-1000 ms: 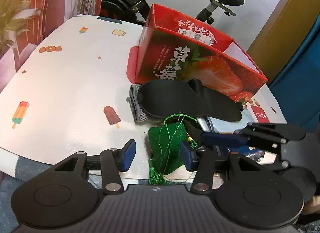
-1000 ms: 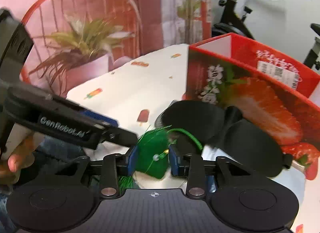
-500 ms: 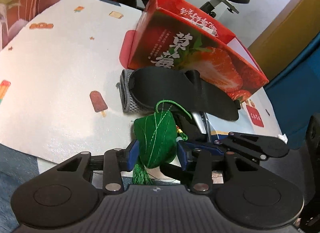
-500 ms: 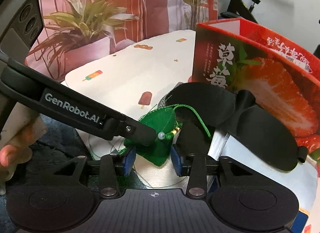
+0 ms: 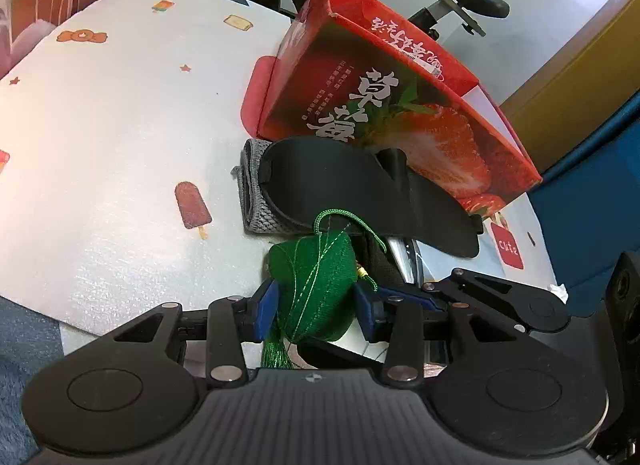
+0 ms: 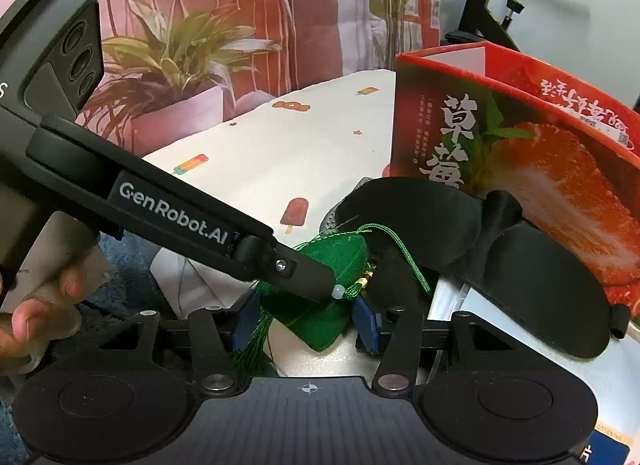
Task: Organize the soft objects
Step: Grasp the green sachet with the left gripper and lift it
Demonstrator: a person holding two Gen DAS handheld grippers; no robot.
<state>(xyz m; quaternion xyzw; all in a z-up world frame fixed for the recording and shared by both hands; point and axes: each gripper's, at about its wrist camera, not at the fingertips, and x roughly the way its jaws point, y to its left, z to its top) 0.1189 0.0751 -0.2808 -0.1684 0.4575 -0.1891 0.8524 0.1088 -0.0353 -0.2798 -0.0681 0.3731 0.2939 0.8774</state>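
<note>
Left wrist view: left tongs (image 5: 314, 307), earlier wide apart, are now gripping the green sachet (image 5: 316, 285) at the worktop (image 5: 120, 137) edge, beside the black eye mask (image 5: 360, 193); right tongs (image 6: 306, 319) have just been opening, sachet loosely between them.

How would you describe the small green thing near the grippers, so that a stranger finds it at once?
Start at the red strawberry box on the white table cover. In front of it lies a black eye mask over a grey knitted piece. Nearer still sits the green pouch, between the left gripper pads: the only green item, with cord loop and tassel.
</note>
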